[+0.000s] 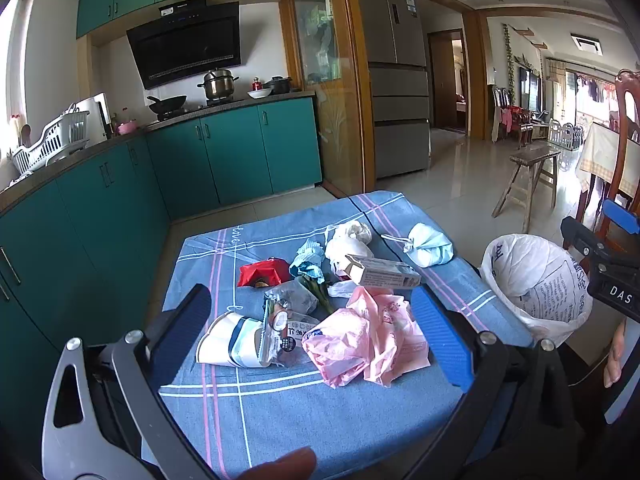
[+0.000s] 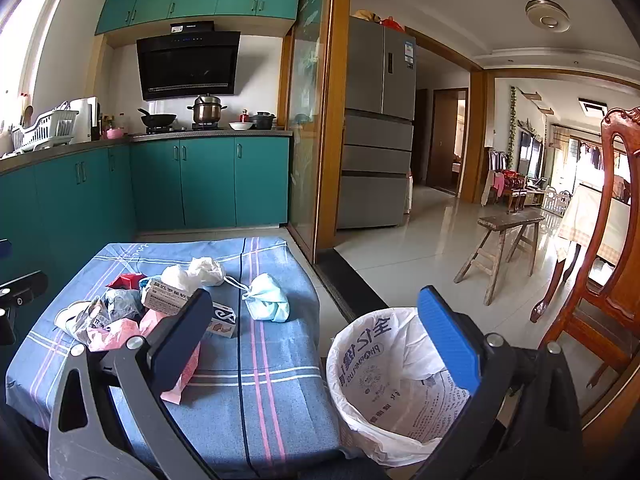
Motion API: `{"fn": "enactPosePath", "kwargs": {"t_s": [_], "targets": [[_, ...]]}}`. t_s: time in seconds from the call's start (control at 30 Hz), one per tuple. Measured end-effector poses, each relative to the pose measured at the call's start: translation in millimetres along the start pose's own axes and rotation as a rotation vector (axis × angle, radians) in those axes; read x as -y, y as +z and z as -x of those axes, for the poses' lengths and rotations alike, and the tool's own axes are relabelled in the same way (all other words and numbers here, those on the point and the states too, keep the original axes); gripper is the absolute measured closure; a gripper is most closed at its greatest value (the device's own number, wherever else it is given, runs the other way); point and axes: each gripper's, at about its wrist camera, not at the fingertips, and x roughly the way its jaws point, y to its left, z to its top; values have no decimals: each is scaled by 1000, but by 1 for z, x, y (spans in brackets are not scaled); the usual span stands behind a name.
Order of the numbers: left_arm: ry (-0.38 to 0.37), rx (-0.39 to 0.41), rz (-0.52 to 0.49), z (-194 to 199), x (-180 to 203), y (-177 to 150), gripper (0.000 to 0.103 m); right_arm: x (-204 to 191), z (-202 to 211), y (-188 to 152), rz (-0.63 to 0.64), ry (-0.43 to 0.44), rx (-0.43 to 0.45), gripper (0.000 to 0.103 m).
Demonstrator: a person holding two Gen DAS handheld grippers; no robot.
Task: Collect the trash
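Trash lies in a heap on a low table under a blue checked cloth point(image 1: 280, 408): a pink plastic bag point(image 1: 360, 340), a crushed paper cup point(image 1: 230, 342), a red wrapper point(image 1: 264, 272), a long carton point(image 1: 382, 272), white crumpled bags point(image 1: 348, 240) and a pale blue tied bag point(image 1: 430, 245). My left gripper point(image 1: 316, 336) hovers open just short of the pink bag and cup, nothing between its fingers. My right gripper point(image 2: 316, 340) is open above the gap between the table and the bin point(image 2: 400, 384), a basket lined with a white printed bag. The pale blue bag point(image 2: 268, 300) lies ahead of it.
Teal kitchen cabinets point(image 1: 100, 208) run along the left and back, with a stove and pots on the counter. A wooden stool point(image 2: 504, 248) and a carved wooden chair point(image 2: 600, 280) stand on the tiled floor to the right. A grey fridge point(image 2: 376, 128) stands past the doorway.
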Motion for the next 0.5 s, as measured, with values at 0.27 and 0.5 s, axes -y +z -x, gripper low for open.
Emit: {"fn": "enactPosePath", "kwargs": {"t_s": [0.27, 0.5], "targets": [[-2, 3, 0, 1, 0, 1, 3, -2, 3, 2, 12, -9, 9, 3], [-2, 2, -1, 1, 0, 1, 3, -3, 3, 3, 17, -8, 9, 3]]}}
